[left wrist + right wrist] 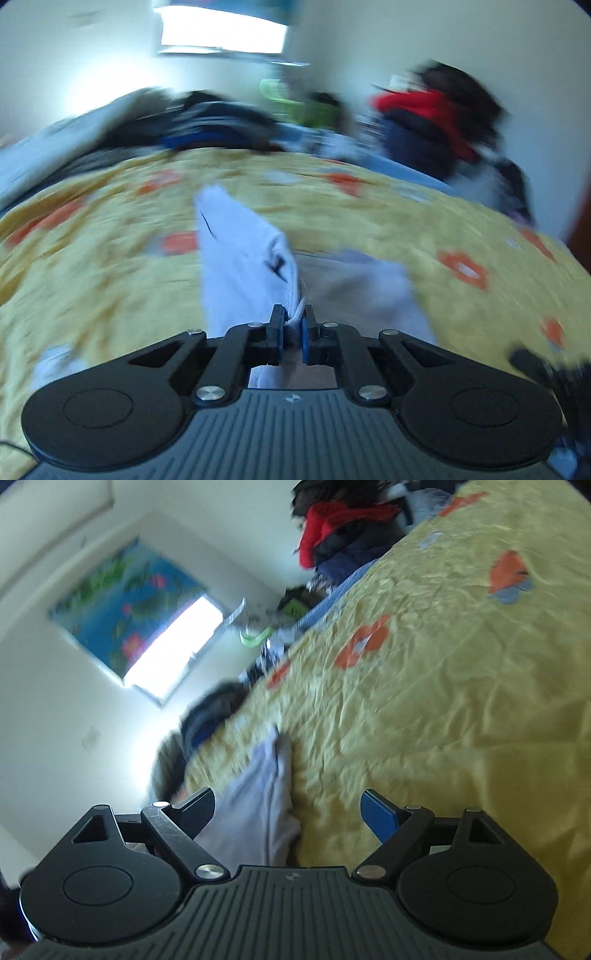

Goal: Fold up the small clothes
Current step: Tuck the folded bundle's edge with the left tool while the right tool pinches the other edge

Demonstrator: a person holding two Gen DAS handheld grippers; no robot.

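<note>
Left gripper [294,325] fingers pinch the ribbed cuff of a soft, limp white sock [245,251] above the bed [406,221]; right gripper [288,812] fingers spread apart, empty.

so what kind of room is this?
Likely a bedroom: a yellow flowered bedspread covers the work surface, clothes are piled along its far edge, and a window sits in the wall behind.

Bedspread [369,229]: yellow, orange flowers with pale grey-blue centres. Garment [243,254]: pale lilac-white, ribbed white edge. Gripper [294,326]: black, pads blue. Pile [221,122]: dark blue, black. Jacket [325,524]: red over navy. Blind [122,594]: blue, green leaves, pink flowers.
</note>
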